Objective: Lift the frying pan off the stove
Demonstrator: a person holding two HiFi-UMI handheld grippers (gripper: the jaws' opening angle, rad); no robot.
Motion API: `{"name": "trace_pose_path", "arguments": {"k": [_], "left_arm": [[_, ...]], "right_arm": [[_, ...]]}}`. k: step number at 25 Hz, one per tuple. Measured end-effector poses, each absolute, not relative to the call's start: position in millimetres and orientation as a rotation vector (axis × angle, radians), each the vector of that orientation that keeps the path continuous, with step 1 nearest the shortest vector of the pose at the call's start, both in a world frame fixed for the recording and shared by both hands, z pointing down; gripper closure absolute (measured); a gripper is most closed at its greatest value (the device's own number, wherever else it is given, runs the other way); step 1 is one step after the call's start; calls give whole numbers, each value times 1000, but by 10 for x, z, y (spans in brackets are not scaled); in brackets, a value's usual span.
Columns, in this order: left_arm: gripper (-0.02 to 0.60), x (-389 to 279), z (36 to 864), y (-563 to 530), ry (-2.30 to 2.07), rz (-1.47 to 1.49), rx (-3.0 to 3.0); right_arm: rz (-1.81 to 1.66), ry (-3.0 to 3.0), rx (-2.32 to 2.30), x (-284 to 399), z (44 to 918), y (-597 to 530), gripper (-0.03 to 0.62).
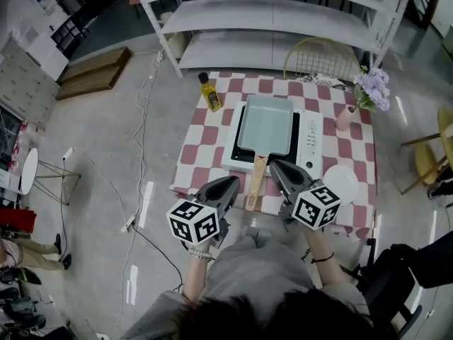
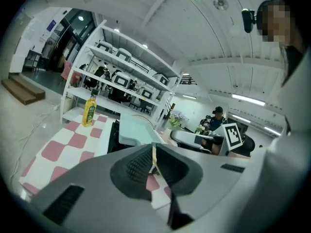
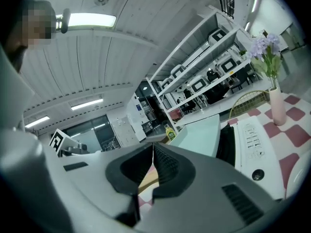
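A pale green rectangular frying pan (image 1: 265,125) rests on the white stove (image 1: 310,142) in the middle of the checkered table. Its wooden handle (image 1: 255,183) points toward me, over the table's front edge. My left gripper (image 1: 234,182) hovers just left of the handle, jaws shut and empty. My right gripper (image 1: 274,164) hovers just right of the handle near the stove's front edge, also shut and empty. The left gripper view shows the closed jaws (image 2: 153,152) aimed at the pan (image 2: 136,130). The right gripper view shows closed jaws (image 3: 153,149), with the pan (image 3: 201,132) beyond them.
A yellow oil bottle (image 1: 210,93) stands at the table's back left. A pink vase with purple flowers (image 1: 348,117) is at the right, and a white plate (image 1: 341,183) lies front right. White shelving (image 1: 283,13) and a wire basket (image 1: 318,55) stand behind the table.
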State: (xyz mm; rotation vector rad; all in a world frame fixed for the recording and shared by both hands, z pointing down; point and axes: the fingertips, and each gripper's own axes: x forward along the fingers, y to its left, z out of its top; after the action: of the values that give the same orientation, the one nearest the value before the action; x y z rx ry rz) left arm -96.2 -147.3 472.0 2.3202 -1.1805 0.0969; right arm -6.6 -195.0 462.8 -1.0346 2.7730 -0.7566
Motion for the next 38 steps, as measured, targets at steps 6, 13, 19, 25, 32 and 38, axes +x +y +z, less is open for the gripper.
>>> {"name": "trace_pose_path", "arguments": {"k": [6, 13, 19, 25, 32, 38], "left_arm": [[551, -912, 4866, -1523, -996, 116, 2275], [476, -880, 5019, -1585, -893, 153, 2232], [459, -790, 5062, -1598, -803, 151, 2209], [396, -719, 5111, -1592, -733, 93, 2156], [360, -621, 5178, -1568, -674, 66, 2109], [334, -564, 5229, -1545, -632, 65, 2077]], "right_arm": [[-942, 2669, -1065, -120, 4774, -1999, 569], [-1050, 2593, -1151, -116, 4961, -2075, 568], [-1125, 2530, -1170, -77, 5037, -2116, 528], [-1206, 2483, -1131, -110, 5105, -2120, 478], [-1301, 2437, -1072, -143, 5192, -2138, 407], [-1397, 2400, -1020, -192, 5293, -2157, 369]]}}
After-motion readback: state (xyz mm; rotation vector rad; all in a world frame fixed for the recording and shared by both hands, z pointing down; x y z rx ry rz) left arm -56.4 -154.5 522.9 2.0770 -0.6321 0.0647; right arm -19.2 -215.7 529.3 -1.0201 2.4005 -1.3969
